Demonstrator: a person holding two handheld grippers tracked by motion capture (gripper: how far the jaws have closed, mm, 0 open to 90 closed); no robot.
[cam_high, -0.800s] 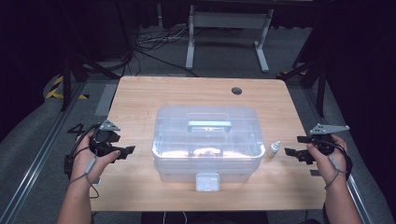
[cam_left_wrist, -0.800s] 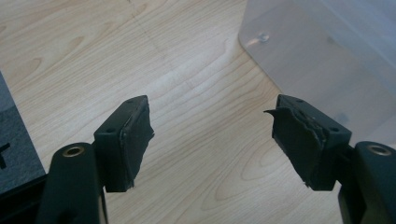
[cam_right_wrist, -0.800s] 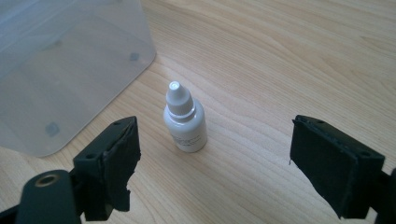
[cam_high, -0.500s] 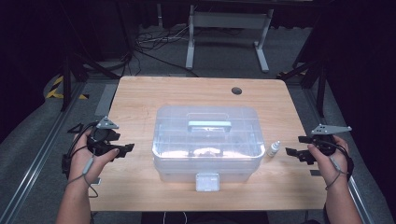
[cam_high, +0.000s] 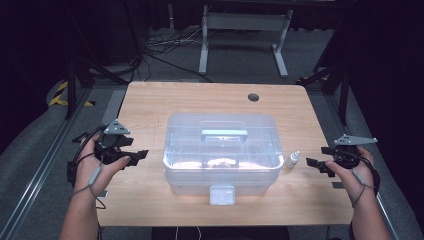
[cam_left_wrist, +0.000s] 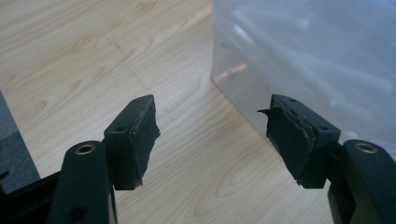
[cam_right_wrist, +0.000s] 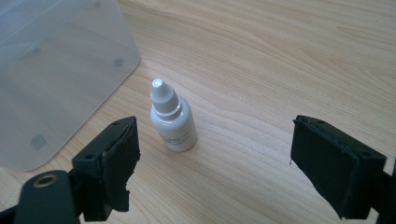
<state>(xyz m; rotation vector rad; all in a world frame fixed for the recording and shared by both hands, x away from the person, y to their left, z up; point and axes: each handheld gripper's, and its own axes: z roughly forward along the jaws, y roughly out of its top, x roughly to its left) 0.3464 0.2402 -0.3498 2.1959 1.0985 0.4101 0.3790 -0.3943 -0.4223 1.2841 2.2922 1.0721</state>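
Dropper bottle (cam_right_wrist: 172, 122): small, white, stands upright on tabletop (cam_high: 150, 105), long axis vertical, nozzle cap pointing up. In the high view it (cam_high: 293, 159) sits just beside the right end of the clear storage box (cam_high: 222, 150), apart from the box wall, approx. level w/ the box's front half.

Storage box: translucent, lid on, carry handle (cam_high: 224, 133) running left-right along the lid centre; front latch (cam_high: 222, 194) faces the person. Long axis runs left-right across the tabletop.

Right claw (cam_right_wrist: 212, 168): jaws wide apart, nothing gripped. Bottle stands ahead of the jaws, nearer the left-hand one in the right gripper view, no contact. In the high view the claw (cam_high: 315, 162) points toward the bottle from the right.

Left claw (cam_left_wrist: 212, 135): jaws wide apart, nothing gripped; aimed at the box's left end corner, close to it, no contact visible. High view: claw (cam_high: 142, 153) held above the tabletop, left of the box.
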